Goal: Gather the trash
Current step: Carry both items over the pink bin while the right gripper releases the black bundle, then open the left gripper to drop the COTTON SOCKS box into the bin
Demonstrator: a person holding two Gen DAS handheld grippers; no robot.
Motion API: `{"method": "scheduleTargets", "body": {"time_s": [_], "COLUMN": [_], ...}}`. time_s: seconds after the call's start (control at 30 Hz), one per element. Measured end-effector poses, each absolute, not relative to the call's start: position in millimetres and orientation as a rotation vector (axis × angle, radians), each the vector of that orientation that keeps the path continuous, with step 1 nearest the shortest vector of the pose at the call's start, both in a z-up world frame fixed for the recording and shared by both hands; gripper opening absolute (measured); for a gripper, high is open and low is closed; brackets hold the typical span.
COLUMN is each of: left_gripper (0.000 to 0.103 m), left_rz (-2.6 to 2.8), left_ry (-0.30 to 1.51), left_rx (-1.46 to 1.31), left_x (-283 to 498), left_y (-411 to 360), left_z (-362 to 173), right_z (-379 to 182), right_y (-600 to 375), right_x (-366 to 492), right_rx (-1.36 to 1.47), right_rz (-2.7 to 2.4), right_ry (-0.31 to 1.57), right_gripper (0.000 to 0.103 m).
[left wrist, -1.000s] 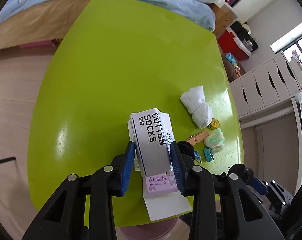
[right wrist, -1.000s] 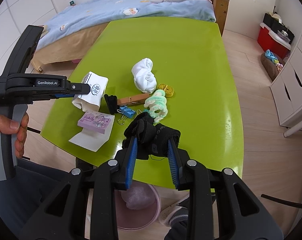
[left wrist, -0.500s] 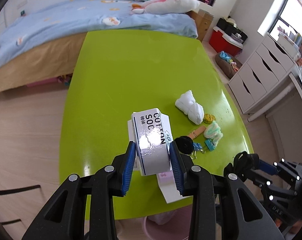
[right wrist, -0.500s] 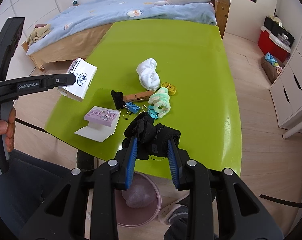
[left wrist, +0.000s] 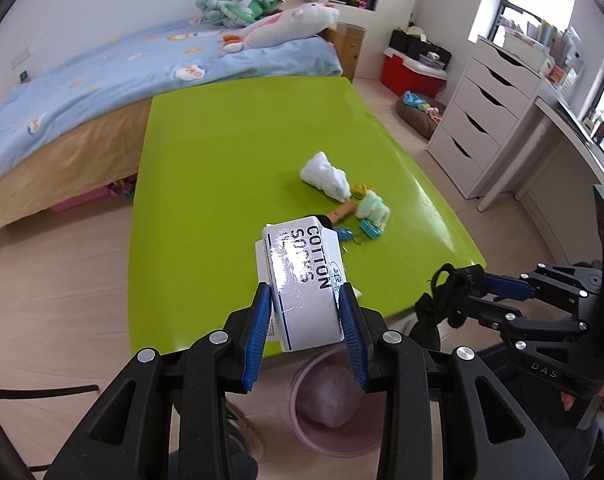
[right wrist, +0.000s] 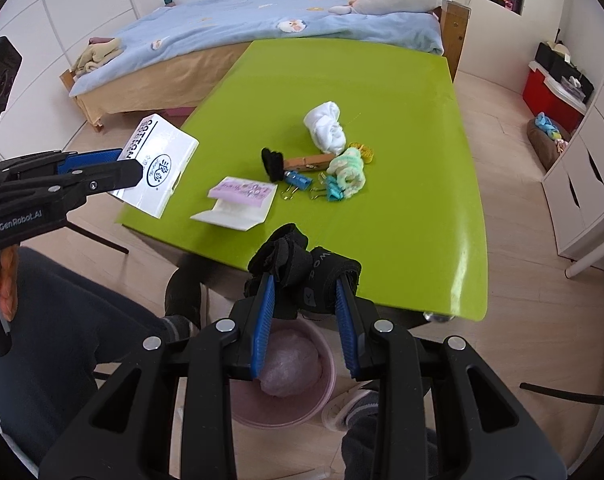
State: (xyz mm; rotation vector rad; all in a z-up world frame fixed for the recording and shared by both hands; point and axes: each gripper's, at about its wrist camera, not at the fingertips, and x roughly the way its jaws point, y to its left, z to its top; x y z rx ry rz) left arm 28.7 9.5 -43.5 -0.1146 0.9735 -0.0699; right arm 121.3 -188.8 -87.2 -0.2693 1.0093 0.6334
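Left tongs (left wrist: 305,312) clench the sock box (left wrist: 304,284); right tongs (right wrist: 305,304) clench black fabric (right wrist: 302,264), perhaps a glove, above the pink bin (right wrist: 326,392).

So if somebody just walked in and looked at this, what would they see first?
Probably the bright green table, with a small heap of odds and ends in its middle. Next, the two grippers held up off it: the left gripper is clamped on a white cotton socks packet, and the right gripper is clamped on a black bundle of cloth. Below the table's near edge stands a pink bin.
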Motion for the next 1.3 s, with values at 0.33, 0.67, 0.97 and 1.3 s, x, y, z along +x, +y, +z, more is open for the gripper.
{"method": "scheduleTargets", "body": {"time_s": [0.33,0.67,0.97,1.3], "left_gripper": [0.035,0.035,0.035,0.035], "left_rz": [-0.120,-0.131,-0.140,-0.177], "left_ry": [0.979,0.997,1.008,1.031], "left_rx": [-0.088,-0.092,-0.097,-0.087], "left_x": [-14.9,-38.3,-40.2,-38.3], "left_y": [-15.4,-18.3,-18.0,-27.5], "left_z": [-48.5,-58.1,-61.4,-64.6], "right_z": [-99.7,-117.4,-114.7,-99.4], "right_y": [-196.8,-192.2,-200.7,-212.6], "right_x": [74.5,55.3,62.3,66.4], "right_rx": [-0.270,-0.311,-0.256,-0.203], "right_rz": [0.670,0.697,0.670,0.642], "right_ry": [1.056,1.107,1.107,1.082], "right_gripper": [0.030,0.054,0.088,0.092]}}
